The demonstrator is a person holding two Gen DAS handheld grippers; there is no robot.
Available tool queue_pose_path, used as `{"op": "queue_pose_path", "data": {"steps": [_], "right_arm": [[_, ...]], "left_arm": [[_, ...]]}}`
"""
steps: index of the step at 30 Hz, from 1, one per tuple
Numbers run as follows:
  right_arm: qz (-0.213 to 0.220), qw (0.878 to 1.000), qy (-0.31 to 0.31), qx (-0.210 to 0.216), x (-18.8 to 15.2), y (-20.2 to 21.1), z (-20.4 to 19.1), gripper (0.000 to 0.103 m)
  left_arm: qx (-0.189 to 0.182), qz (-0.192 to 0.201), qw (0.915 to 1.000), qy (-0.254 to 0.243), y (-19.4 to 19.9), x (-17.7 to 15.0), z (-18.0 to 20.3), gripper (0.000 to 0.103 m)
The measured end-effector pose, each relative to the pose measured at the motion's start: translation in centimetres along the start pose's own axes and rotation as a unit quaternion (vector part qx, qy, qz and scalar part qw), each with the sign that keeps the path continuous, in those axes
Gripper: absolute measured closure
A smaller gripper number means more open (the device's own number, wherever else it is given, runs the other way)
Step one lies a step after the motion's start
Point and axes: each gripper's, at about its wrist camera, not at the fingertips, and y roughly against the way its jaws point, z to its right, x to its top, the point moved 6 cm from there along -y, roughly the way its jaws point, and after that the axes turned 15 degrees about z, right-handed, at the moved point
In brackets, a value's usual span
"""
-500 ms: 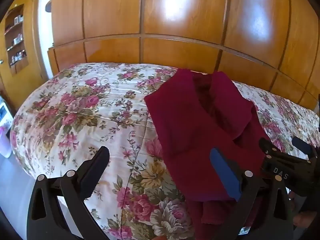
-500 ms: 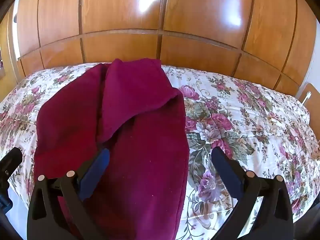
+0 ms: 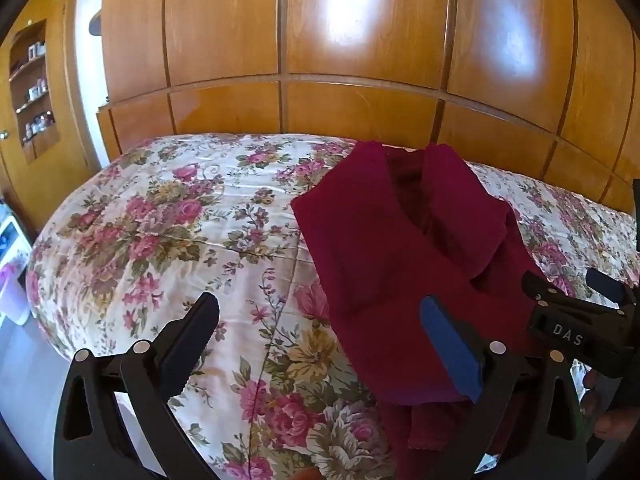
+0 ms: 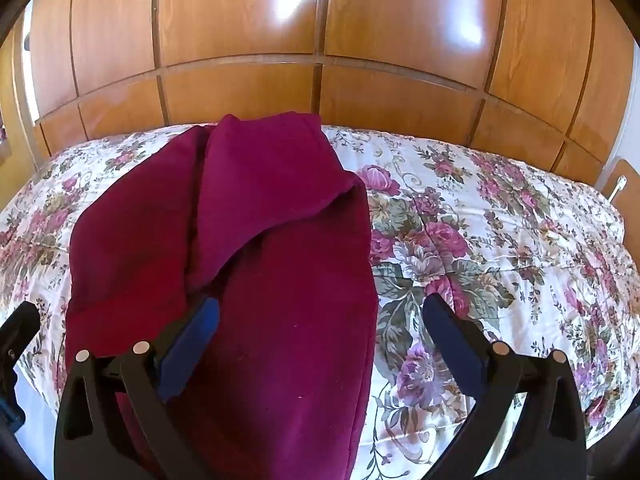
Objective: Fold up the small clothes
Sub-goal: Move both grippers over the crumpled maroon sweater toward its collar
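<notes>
Left claw (image 3: 320, 320) spread wide and empty, right claw (image 4: 320, 316) likewise released above one maroon garment (image 4: 248, 264), one floral bed (image 3: 160, 232), two claws.

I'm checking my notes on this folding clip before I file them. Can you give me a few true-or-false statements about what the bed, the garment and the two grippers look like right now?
1. The dark red garment lies on a floral bedspread. True.
2. The right gripper is clamped on the garment. False: its jaws stand wide open, with nothing pinched between them.
3. The left gripper is open. True.
4. The garment is already folded into a small neat square. False: it lies long on the bed, with only its sides turned in.
5. Behind the bed is a bare white wall. False: glossy wooden panels stand there.
</notes>
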Motion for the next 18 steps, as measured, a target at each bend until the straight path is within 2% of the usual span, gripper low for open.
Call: {"op": "queue_pose_path", "data": {"steps": [18], "right_arm": [[-0.007, 0.999, -0.036, 0.01, 0.6, 0.6, 1.6, 0.002]], "left_arm": [[-0.016, -0.008, 0.9998, -0.011, 0.4, -0.2, 1.4, 0.003]]}}
